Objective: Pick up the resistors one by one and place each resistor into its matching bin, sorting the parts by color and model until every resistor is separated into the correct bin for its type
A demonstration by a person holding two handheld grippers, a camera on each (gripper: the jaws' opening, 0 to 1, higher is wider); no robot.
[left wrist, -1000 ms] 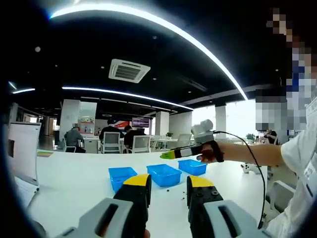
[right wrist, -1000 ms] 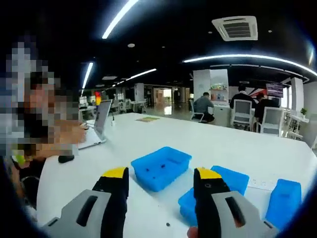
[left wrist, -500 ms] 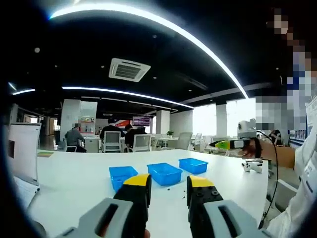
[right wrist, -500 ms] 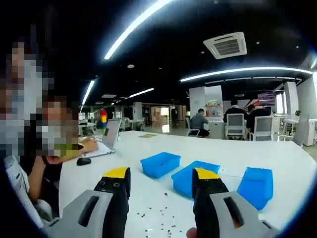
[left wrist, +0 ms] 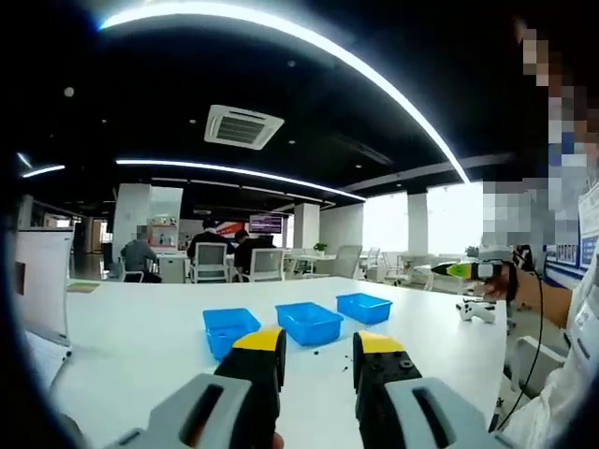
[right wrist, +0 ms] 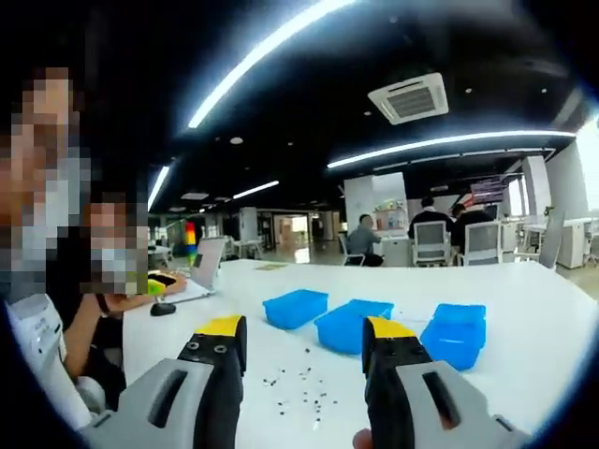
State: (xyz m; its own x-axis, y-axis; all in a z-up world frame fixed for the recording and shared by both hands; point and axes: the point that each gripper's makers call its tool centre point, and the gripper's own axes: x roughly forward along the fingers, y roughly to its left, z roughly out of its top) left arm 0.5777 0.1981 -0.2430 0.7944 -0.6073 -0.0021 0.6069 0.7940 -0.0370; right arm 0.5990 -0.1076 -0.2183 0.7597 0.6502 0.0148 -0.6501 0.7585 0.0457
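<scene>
Both grippers are held up above a long white table (right wrist: 524, 309) in an open office, neither one touching anything. In the left gripper view the left gripper (left wrist: 317, 348) has its yellow-tipped black jaws standing apart with bare tabletop showing between them, holding nothing. Beyond its tips three blue bins sit in a row on the table: the near-left bin (left wrist: 230, 324), the middle bin (left wrist: 310, 321) and the far-right bin (left wrist: 364, 306), set close to one another but apart. A few dark specks, the resistors (left wrist: 316, 352), lie on the white surface just in front of the middle bin. At the far right of that view the right gripper (left wrist: 465, 270), with a green-yellow tip, is held in a hand well to the right of the bins, above the table's right edge. In the right gripper view the right gripper (right wrist: 304, 339) likewise has its jaws spread and empty. Between and just past its jaws the small dark resistors (right wrist: 301, 385) are scattered loose on the table, nearer than the three blue bins (right wrist: 295, 306), which stand in a row behind them. Far left on the table an open laptop (right wrist: 204, 271) faces a seated person. Farther back, people sit at desks.
</scene>
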